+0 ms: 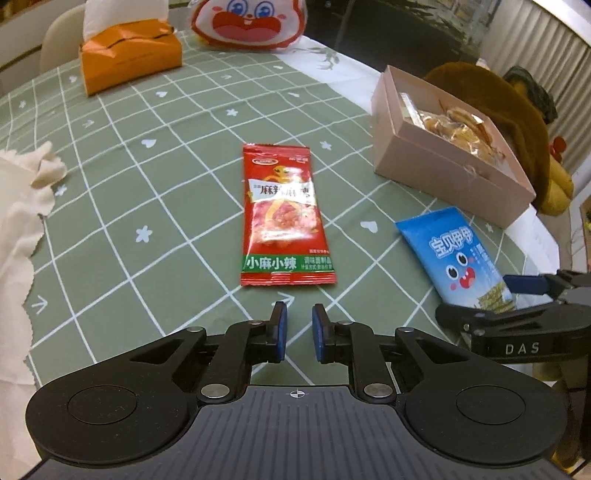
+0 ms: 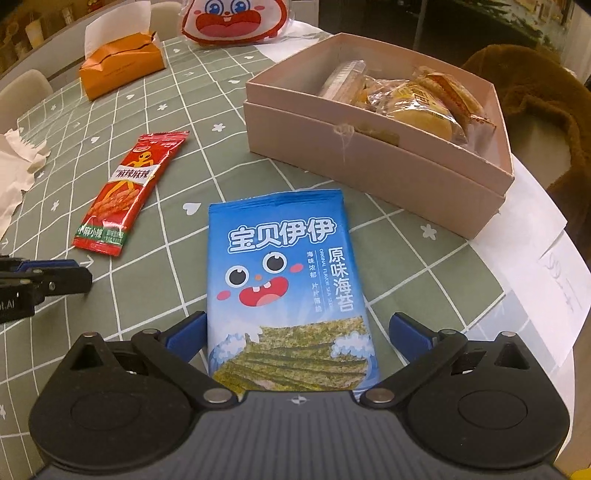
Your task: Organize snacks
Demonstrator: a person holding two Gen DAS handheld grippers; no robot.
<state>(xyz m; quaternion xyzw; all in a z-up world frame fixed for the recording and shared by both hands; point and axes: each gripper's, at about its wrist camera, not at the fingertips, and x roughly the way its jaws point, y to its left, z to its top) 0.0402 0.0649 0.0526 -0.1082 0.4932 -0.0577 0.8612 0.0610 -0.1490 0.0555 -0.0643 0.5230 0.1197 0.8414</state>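
Note:
A red spicy-snack packet (image 1: 284, 218) (image 2: 125, 195) lies flat on the green checked tablecloth. My left gripper (image 1: 299, 306) (image 2: 79, 275) hovers just short of its near end, shut with nothing between its pads. A blue seaweed packet (image 2: 284, 266) (image 1: 458, 258) lies in front of an open pink box (image 2: 369, 162) (image 1: 443, 173) that holds several wrapped pastries. My right gripper (image 2: 298, 317) (image 1: 487, 299) is open and straddles the blue packet's near end, one finger on each side, the pads not pressing on it.
An orange tissue box (image 1: 129, 59) and a white cartoon-face bag (image 1: 251, 22) stand at the far side. A white cloth (image 1: 22, 221) lies at the left. A brown plush toy (image 2: 535, 92) sits behind the box. White paper (image 2: 546, 258) covers the table's right edge.

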